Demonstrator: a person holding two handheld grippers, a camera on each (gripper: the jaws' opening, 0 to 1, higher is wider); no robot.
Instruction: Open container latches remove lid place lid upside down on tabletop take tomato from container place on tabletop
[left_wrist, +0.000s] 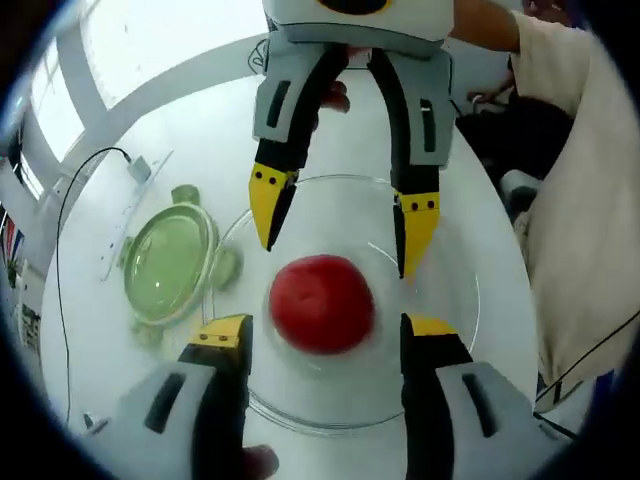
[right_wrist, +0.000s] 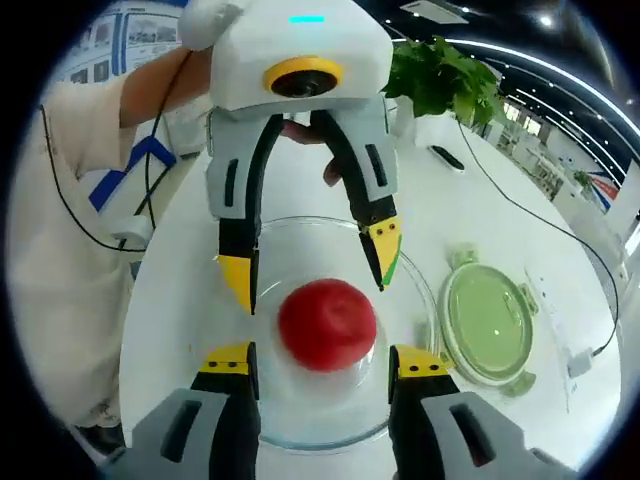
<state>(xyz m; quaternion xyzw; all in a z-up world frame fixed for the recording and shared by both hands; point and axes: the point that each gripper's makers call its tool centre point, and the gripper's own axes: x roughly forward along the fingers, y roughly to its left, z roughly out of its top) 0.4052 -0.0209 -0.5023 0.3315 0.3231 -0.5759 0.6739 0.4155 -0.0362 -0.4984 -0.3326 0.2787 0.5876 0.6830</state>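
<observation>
The lid (left_wrist: 170, 262) already lies on the white tabletop (left_wrist: 90, 330) just beside the glass container (left_wrist: 455, 330), so only the tomato (left_wrist: 322, 303) at the container's middle is left to lift. It is near round, with no clear long axis. The left gripper (left_wrist: 325, 335) and right gripper (right_wrist: 322, 365) face each other across it, jaws spread wide and empty, likely to close from either side.

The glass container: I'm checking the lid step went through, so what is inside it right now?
Inside the glass container sits one red tomato, uncovered. The green lid lies beside it on the table. The tomato's underside is hidden. Both grippers, left and right, stand open around it.
</observation>
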